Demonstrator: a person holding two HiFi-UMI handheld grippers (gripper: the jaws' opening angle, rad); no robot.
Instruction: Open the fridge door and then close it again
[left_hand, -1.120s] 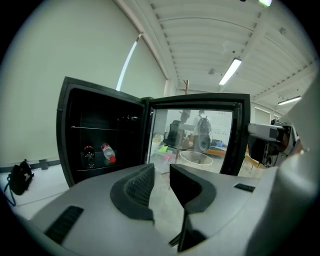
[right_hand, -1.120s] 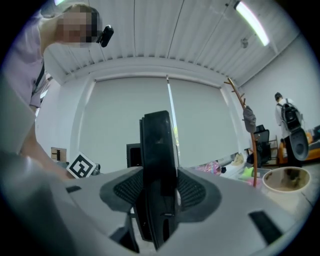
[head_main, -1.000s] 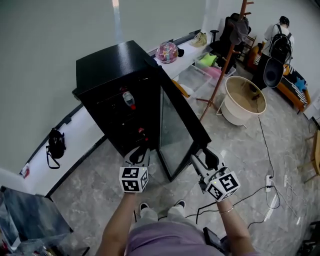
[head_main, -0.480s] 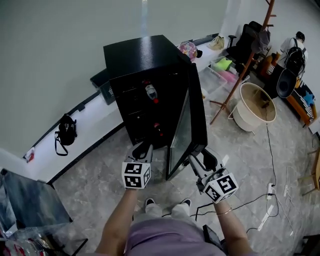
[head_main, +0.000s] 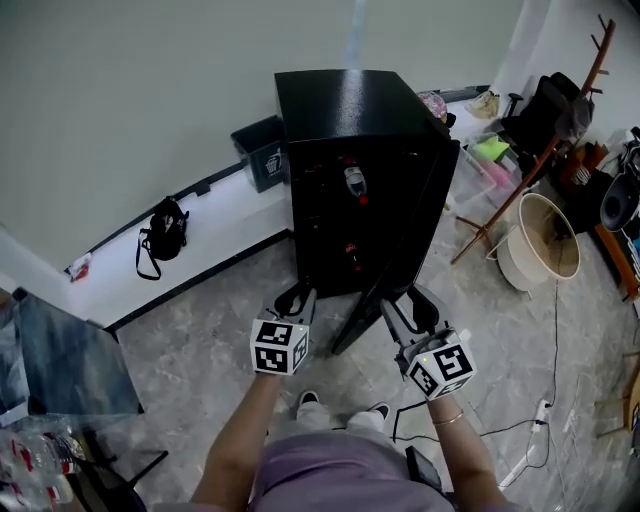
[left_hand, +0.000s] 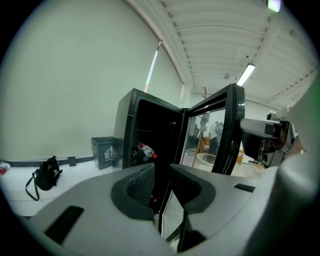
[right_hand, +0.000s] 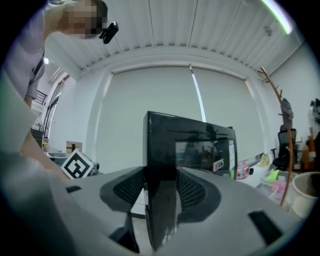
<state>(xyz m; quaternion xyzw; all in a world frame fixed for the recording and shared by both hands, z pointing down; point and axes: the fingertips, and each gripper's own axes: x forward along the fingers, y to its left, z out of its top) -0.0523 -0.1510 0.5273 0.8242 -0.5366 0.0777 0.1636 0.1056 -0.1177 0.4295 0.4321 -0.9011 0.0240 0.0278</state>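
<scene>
Black fridge (head_main: 350, 110) stood upright by the far wall, fridge door (head_main: 405, 245) swung out toward the near side, long axis vertical, right gripper (head_main: 405, 300) fingers pinched its near edge while easing apart, left gripper (head_main: 297, 298) fingers slightly spread, empty, just left.

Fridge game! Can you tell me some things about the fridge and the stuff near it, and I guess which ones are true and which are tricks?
1. The fridge has its door shut. False: the door stands open.
2. The door's edge is between the right gripper's jaws. True; those jaws are opening a little right now.
3. The left gripper holds a bottle. False: its jaws are apart with nothing between them. The bottle lies inside the fridge.
4. A bin stands by the wall beside the fridge. True.
5. A black bag lies on top of the fridge. False: it lies on the white ledge by the wall.
</scene>
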